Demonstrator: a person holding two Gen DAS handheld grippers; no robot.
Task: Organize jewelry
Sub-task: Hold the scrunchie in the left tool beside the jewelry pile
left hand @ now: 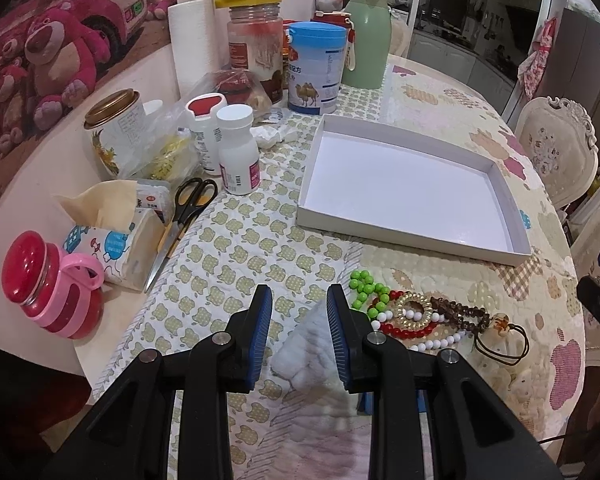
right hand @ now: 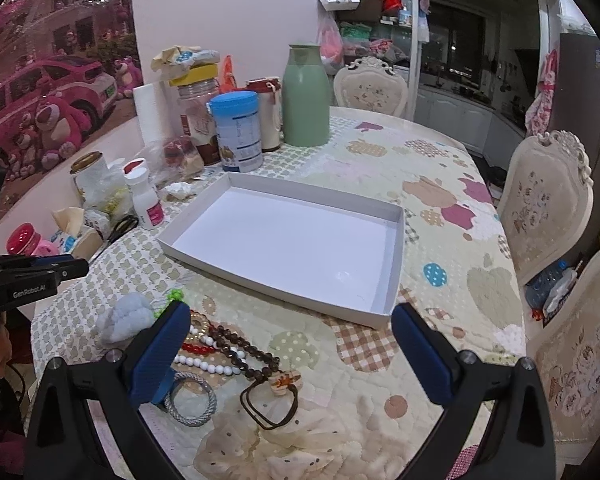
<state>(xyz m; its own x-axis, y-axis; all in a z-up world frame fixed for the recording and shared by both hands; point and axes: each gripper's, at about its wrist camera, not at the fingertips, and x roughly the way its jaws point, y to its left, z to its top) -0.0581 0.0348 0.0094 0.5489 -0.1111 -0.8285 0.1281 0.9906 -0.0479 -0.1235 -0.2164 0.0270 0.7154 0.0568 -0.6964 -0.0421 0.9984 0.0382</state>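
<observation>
A pile of bead bracelets (left hand: 416,316) in green, red, white and brown lies on the quilted tablecloth, also in the right wrist view (right hand: 224,344). A fluffy pale-blue scrunchie (left hand: 312,344) lies by it, also in the right wrist view (right hand: 128,316). A grey braided ring (right hand: 190,400) and a brown cord loop (right hand: 272,404) lie nearby. An empty white tray (left hand: 312,220) (right hand: 396,248) sits behind. My left gripper (left hand: 300,300) is open, with the scrunchie between its fingers. My right gripper (right hand: 292,312) is wide open above the bracelets.
Jars, pill bottles (left hand: 238,148), a blue-lidded tin (left hand: 316,68), a green flask (left hand: 366,36), scissors (left hand: 180,220), a tissue pack (left hand: 112,236) and a red jar (left hand: 48,284) crowd the table's left. Ornate chairs (right hand: 540,204) stand at the right.
</observation>
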